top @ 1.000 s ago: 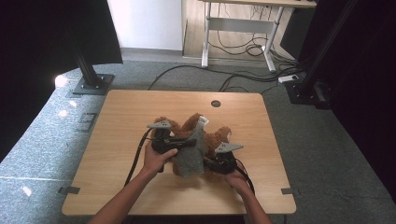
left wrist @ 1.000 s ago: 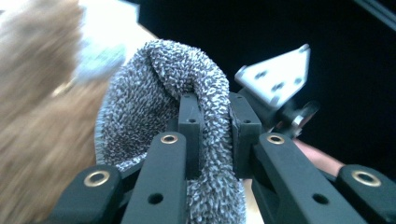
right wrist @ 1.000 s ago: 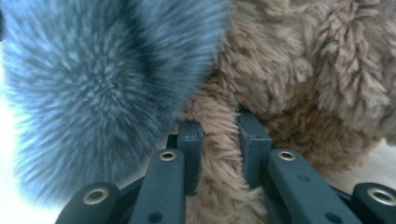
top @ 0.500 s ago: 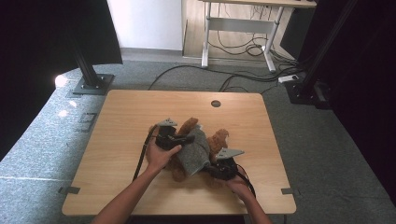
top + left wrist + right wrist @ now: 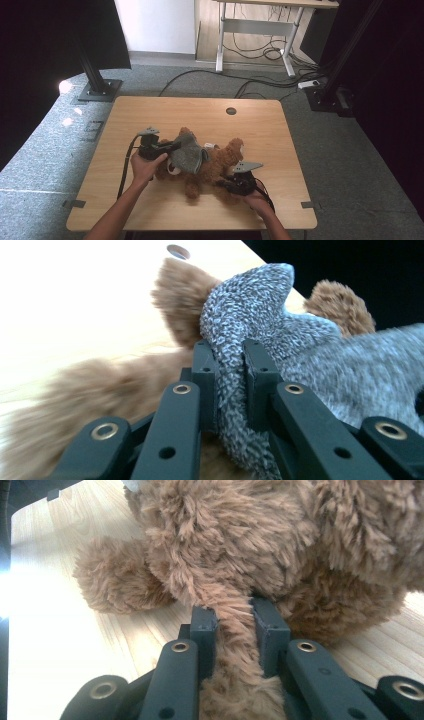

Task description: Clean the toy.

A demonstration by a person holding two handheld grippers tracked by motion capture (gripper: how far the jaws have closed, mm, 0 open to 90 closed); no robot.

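Teddy bear (image 5: 220, 162) on wooden table (image 5: 150, 115)

Left gripper (image 5: 230, 375) pinches grey knit garment (image 5: 280, 335) over teddy bear (image 5: 175, 300).

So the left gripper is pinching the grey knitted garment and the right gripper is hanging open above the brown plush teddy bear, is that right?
Not quite. The right gripper is shut on a tuft of the brown plush teddy bear, as the right gripper view shows. The left gripper does pinch the grey knitted garment.
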